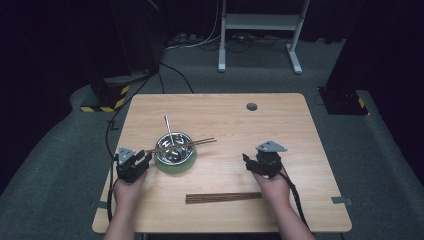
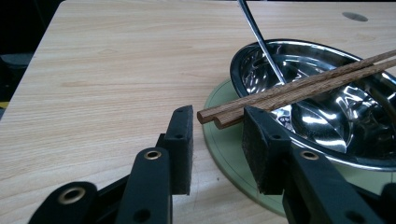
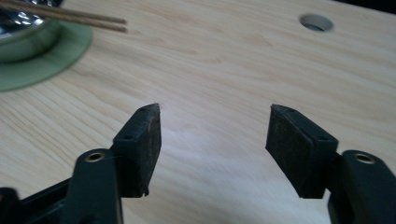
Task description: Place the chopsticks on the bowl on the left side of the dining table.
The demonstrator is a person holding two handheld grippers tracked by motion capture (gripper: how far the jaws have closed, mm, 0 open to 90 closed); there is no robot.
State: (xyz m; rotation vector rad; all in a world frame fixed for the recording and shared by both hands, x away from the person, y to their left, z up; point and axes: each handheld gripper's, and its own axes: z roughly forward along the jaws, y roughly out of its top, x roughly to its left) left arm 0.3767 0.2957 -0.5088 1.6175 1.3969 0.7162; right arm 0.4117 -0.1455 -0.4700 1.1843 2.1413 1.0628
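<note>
A pair of chopsticks [image 1: 182, 145] lies across the rim of the steel bowl [image 1: 174, 148], which sits on a green plate [image 1: 176, 166] at about 9 o'clock from the table [image 1: 225, 120] centre. The left gripper [image 1: 142, 159] has its jaws apart, with the near chopstick ends just between them. The right gripper [image 1: 248, 161] stands open over bare wood. The sticks look light, stiff and smooth, so they may roll; a pinch near these ends seems best.
</note>
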